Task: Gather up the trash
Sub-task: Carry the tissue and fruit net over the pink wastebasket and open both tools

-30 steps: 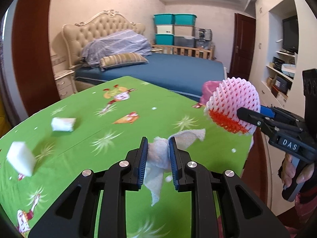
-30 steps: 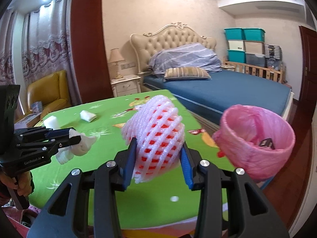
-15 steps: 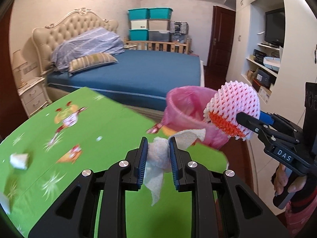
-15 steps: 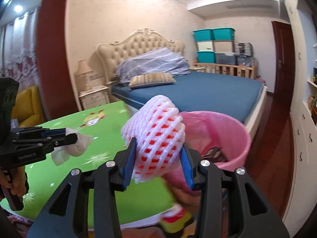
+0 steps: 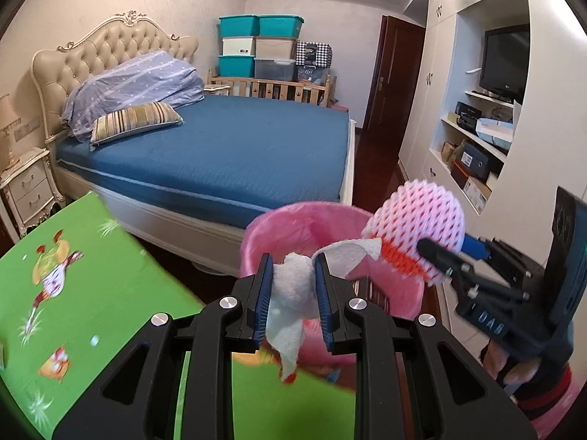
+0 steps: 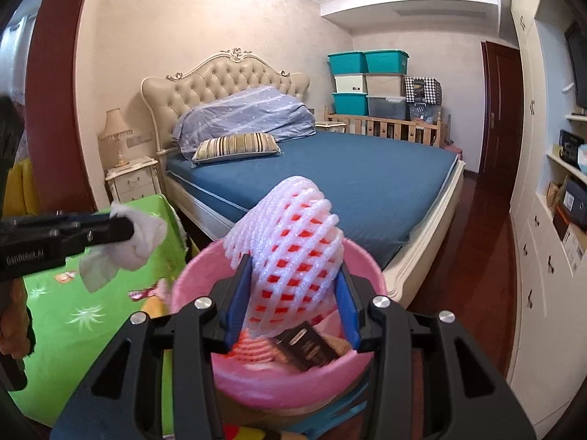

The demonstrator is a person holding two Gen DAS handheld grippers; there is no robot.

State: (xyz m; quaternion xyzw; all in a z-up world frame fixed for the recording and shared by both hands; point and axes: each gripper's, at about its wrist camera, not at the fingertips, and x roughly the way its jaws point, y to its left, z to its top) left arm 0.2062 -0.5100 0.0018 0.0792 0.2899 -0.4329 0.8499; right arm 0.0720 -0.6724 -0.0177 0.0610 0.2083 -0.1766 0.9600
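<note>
My left gripper (image 5: 292, 278) is shut on a crumpled white tissue (image 5: 291, 289), whose loose ends hang below and stick out to the right. It hovers at the near rim of the pink-lined trash bin (image 5: 279, 227). My right gripper (image 6: 293, 293) is shut on a white foam fruit net (image 6: 290, 242) with red showing through, held right over the bin (image 6: 256, 381). Dark wrappers (image 6: 306, 344) lie inside the bin. In the right wrist view the left gripper (image 6: 124, 229) and its tissue (image 6: 128, 242) sit at the left; in the left wrist view the net (image 5: 414, 231) is at the right.
The green cartoon-print table (image 5: 73, 311) lies to the left of the bin. Behind it stands a bed with a blue cover (image 5: 227, 146) and a bedside cabinet (image 5: 25, 187). White shelving (image 5: 477, 161) lines the right wall. A hand (image 5: 513, 370) holds the right gripper.
Both grippers have swung from over the table to the pink bin, carrying the tissue and the foam net. The net is now above the bin's opening.
</note>
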